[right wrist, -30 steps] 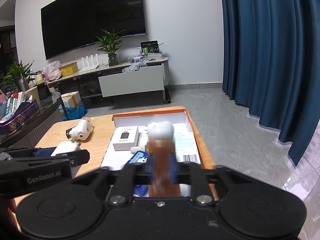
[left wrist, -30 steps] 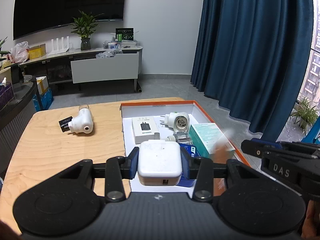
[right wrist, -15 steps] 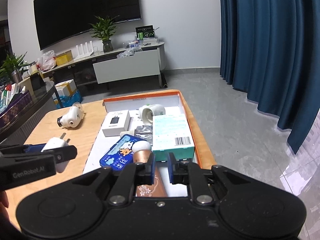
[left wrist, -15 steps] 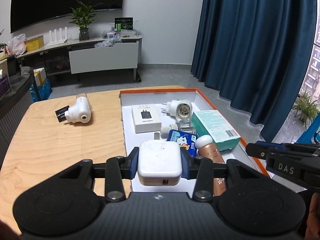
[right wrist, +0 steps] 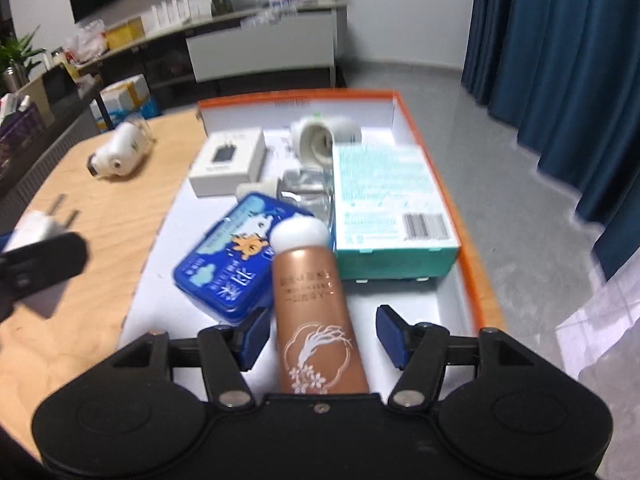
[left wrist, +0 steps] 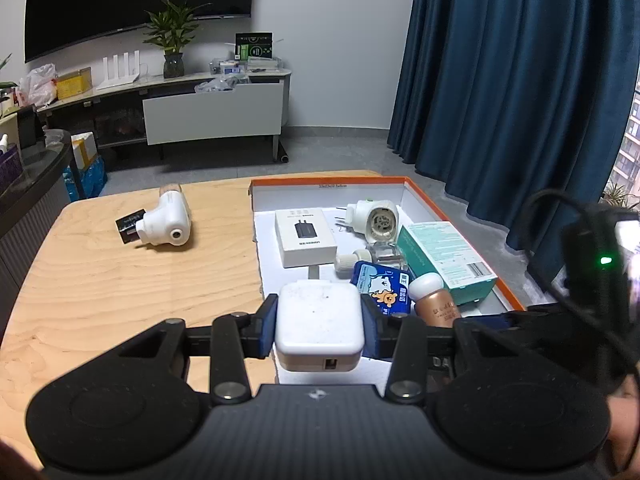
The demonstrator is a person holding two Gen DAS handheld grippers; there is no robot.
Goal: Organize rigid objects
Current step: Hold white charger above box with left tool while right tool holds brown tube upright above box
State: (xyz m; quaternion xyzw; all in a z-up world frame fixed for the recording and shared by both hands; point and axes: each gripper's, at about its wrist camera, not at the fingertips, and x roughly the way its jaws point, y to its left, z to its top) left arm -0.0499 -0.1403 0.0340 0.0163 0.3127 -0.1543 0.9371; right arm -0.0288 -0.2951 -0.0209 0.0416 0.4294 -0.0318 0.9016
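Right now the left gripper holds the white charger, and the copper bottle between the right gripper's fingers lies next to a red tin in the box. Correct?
Not quite: the tin is blue, as the right wrist view shows. The left gripper holds the white charger, and the copper bottle lies between the opening right gripper.

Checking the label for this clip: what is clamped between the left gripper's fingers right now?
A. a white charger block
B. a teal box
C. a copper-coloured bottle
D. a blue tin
A: the left gripper has its blue pads pressed on both sides of the white charger block, while the bottle, tin and teal box lie in the orange-rimmed box.
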